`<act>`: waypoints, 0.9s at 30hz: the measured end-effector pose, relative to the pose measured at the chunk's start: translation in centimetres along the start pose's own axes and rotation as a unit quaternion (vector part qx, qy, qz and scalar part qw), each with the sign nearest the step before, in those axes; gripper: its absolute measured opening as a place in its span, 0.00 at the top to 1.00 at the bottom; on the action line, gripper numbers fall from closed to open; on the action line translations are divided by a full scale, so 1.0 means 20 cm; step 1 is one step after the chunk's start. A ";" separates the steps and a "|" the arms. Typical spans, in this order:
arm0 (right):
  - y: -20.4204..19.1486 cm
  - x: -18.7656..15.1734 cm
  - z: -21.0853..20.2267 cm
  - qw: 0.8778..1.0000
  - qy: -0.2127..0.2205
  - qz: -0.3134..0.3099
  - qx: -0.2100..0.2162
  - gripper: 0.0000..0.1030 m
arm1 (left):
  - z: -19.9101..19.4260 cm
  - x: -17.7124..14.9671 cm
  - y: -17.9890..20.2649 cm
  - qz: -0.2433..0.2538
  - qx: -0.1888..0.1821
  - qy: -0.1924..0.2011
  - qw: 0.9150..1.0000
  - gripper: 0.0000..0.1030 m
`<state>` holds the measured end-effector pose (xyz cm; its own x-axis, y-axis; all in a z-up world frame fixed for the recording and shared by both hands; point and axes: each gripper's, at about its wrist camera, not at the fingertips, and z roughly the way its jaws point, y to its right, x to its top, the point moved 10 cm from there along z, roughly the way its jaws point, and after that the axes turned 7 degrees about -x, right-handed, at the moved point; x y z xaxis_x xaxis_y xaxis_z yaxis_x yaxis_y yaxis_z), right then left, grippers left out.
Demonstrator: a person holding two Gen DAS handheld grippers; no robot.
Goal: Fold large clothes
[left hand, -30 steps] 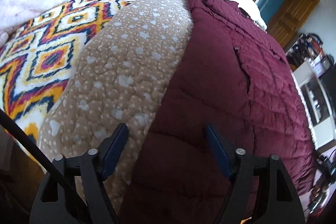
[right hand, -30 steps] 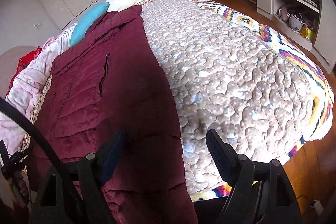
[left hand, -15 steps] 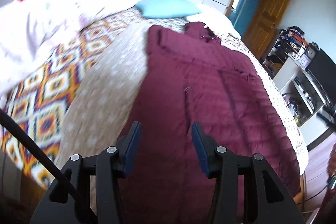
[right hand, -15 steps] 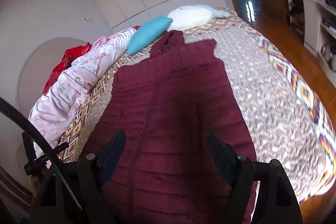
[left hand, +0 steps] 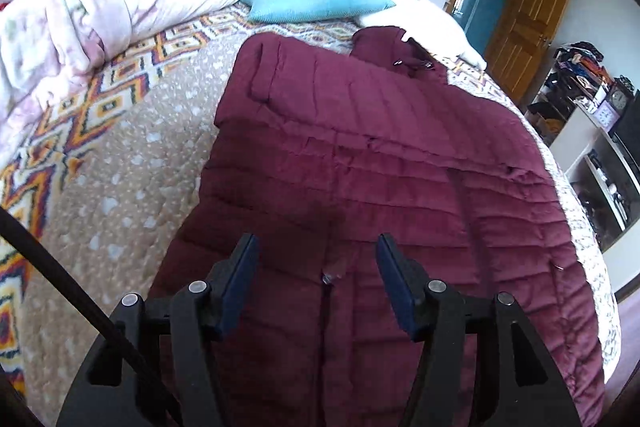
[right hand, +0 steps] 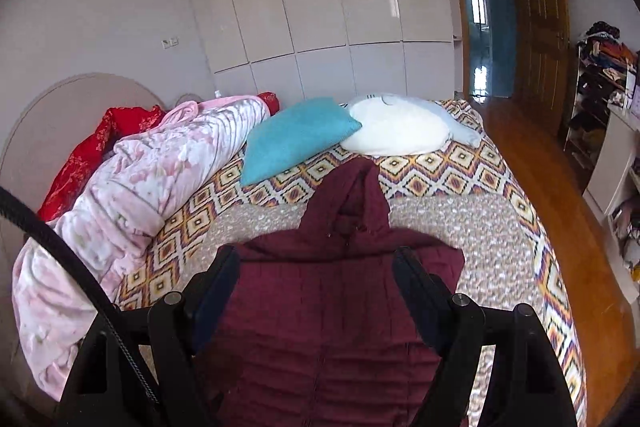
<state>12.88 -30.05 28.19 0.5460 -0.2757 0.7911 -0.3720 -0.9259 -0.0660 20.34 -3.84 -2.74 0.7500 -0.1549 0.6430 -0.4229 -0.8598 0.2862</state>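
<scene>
I see the bed (right hand: 492, 227) filling both views, its top a beige quilted cover with pale flecks over a bright diamond-patterned blanket. The maroon padded jacket (left hand: 380, 167) lies spread flat on it, long axis running straight away from me: hem under my jaws, hood (right hand: 352, 195) at the far end toward the teal pillow (right hand: 296, 139) and the white cushion (right hand: 396, 127). It is soft, stitched in horizontal channels, with a centre zip running along that axis, and it looks bulky enough to spring back from a crease.

My left gripper (left hand: 316, 279) hangs above the lower front, the zip pull directly between its jaws; they have just been opening a little, stand about half apart, and hold nothing. My right gripper (right hand: 316, 291) looks down the chest toward the hood, jaws wide and empty. I judge the left is nearer the hem, so the lengthwise fold would start there, each side taking a corner.

A rumpled pink blanket (right hand: 132, 195) lies bunched along the left edge.
</scene>
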 end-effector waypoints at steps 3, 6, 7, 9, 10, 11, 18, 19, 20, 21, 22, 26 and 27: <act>-0.03 0.13 0.39 1.000 -0.017 0.008 -0.024 0.20 | 0.13 -0.03 -0.09 -0.016 -0.001 -0.009 1.000 0.42; -0.05 0.11 0.79 0.998 -0.051 0.021 -0.030 0.20 | 0.13 -0.03 -0.06 -0.002 -0.027 0.010 1.000 0.29; -0.07 0.10 0.97 0.997 -0.064 0.022 -0.033 0.20 | 0.13 -0.03 -0.04 0.006 -0.037 0.019 0.999 0.26; -0.09 0.06 1.20 0.996 -0.079 0.022 -0.033 0.20 | 0.14 -0.06 -0.04 0.014 -0.038 0.021 0.999 0.24; -0.10 0.04 1.36 0.995 -0.087 0.022 -0.036 0.20 | 0.14 -0.06 -0.03 0.015 -0.037 0.022 0.999 0.24; -0.10 0.02 1.47 0.995 -0.092 0.024 -0.038 0.20 | 0.14 -0.06 -0.02 0.016 -0.041 0.022 0.999 0.22; -0.04 -0.02 2.09 0.990 -0.114 0.071 -0.043 0.20 | 0.13 -0.06 -0.03 0.006 -0.057 0.028 0.998 0.21; -0.02 -0.02 2.17 0.989 -0.115 0.078 -0.044 0.20 | 0.14 -0.06 -0.03 0.007 -0.055 0.028 0.998 0.21; 0.00 -0.01 2.20 0.989 -0.114 0.084 -0.044 0.20 | 0.14 -0.06 -0.03 0.009 -0.053 0.029 0.998 0.20; 0.01 0.01 2.26 0.989 -0.111 0.093 -0.042 0.20 | 0.14 -0.06 -0.02 0.010 -0.051 0.029 0.998 0.20; 0.02 0.02 2.30 0.988 -0.109 0.099 -0.040 0.20 | 0.14 -0.06 -0.02 0.012 -0.050 0.029 0.998 0.19; -0.01 0.06 2.42 0.988 -0.108 0.104 -0.028 0.48 | 0.15 -0.06 -0.02 0.017 -0.046 0.029 0.998 0.17; -0.03 0.06 2.44 0.988 -0.119 0.096 -0.027 0.84 | 0.15 -0.06 -0.02 0.017 -0.046 0.029 0.998 0.17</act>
<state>50.36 -42.44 -0.54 0.6206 -0.5030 0.6015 -0.5215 -0.8377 -0.1625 21.11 -4.84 -5.84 0.7052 -0.1531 0.6923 -0.4946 -0.8058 0.3255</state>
